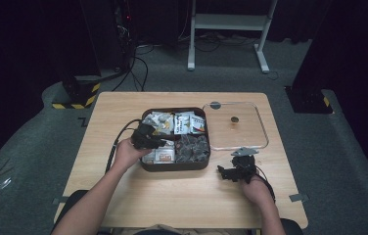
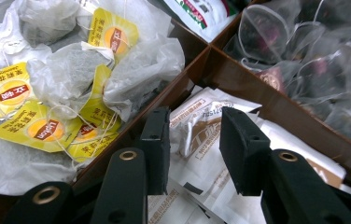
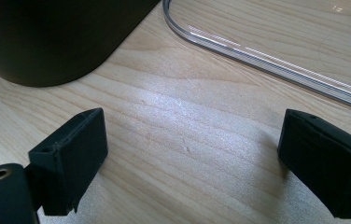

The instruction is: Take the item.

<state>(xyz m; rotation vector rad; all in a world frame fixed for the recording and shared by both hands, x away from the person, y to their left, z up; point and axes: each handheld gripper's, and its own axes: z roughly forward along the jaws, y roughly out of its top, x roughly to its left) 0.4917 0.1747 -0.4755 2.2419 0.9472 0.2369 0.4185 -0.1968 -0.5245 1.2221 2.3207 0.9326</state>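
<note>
A dark brown box [image 1: 174, 166] with four compartments sits mid-table, full of tea bags. My left gripper [image 1: 156, 142] hovers over its left side. In the left gripper view the gripper [image 2: 194, 144] stands open, its jaws lowered into the compartment of white and brown paper sachets [image 2: 201, 116], one jaw on each side of a sachet. Yellow-tagged tea bags [image 2: 47, 126] fill the adjoining compartment, and mesh bags [image 2: 304, 70] fill another. My right gripper [image 1: 232, 169] rests low over bare wood to the right of the box, wide open [image 3: 192, 158] with nothing between its jaws.
A clear lid [image 1: 236, 126] lies flat on the table right of the box, and its rim [image 3: 267, 63] passes just ahead of the right gripper. The box's dark wall [image 3: 57, 37] is close on that gripper's left. Bare wood [image 1: 172, 196] stretches along the front of the table.
</note>
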